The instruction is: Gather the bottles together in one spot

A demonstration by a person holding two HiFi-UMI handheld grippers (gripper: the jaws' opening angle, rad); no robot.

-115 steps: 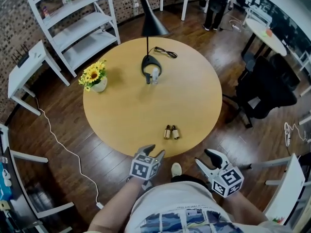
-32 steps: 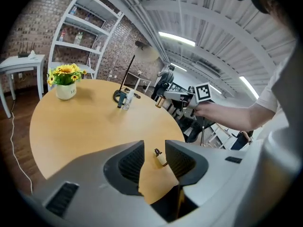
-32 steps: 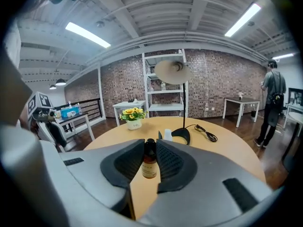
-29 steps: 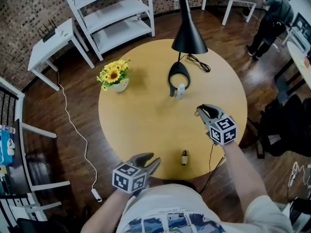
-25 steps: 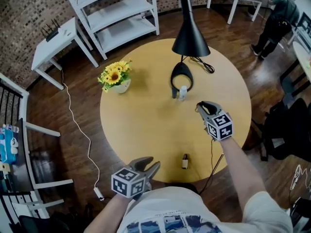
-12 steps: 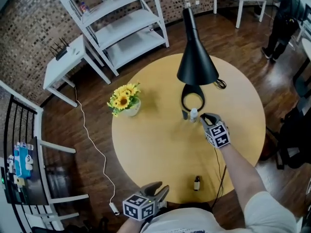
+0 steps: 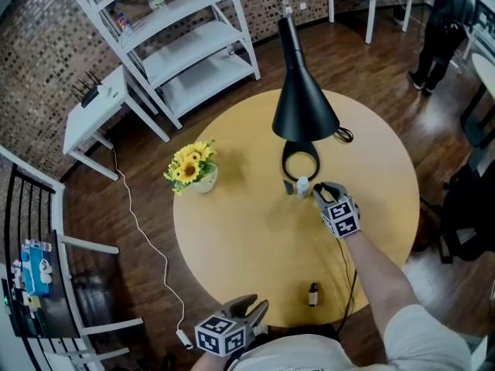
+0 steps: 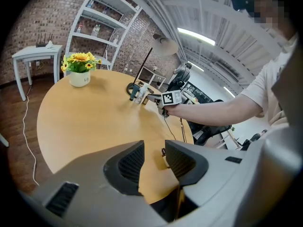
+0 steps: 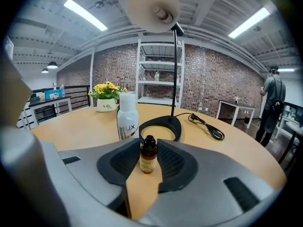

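A small amber dropper bottle [image 9: 147,156] stands upright on the round table [image 7: 240,230] between the jaws of my right gripper [image 9: 147,161]. Those jaws are opening, and a thin gap shows on each side of the bottle. A white bottle [image 9: 127,117] stands just beyond it, by the lamp base [image 9: 163,125]. In the head view my right gripper [image 7: 317,192] sits next to the white bottle [image 7: 302,185]. A second amber bottle [image 7: 312,294] stands near the table's front edge. My left gripper [image 7: 255,309] hangs open and holds nothing at that edge.
A black lamp shade [image 7: 303,107] hangs over its ring base [image 7: 300,162], with a cord [image 9: 208,126] trailing behind. A sunflower pot [image 7: 193,170] stands at the table's left. White shelves [image 7: 178,45] and a side table [image 7: 104,107] stand beyond. A person [image 7: 442,18] stands far right.
My right gripper has moved away across the table to the white bottle at the lamp base. My left gripper stays at the front edge. One amber bottle has left the front edge.
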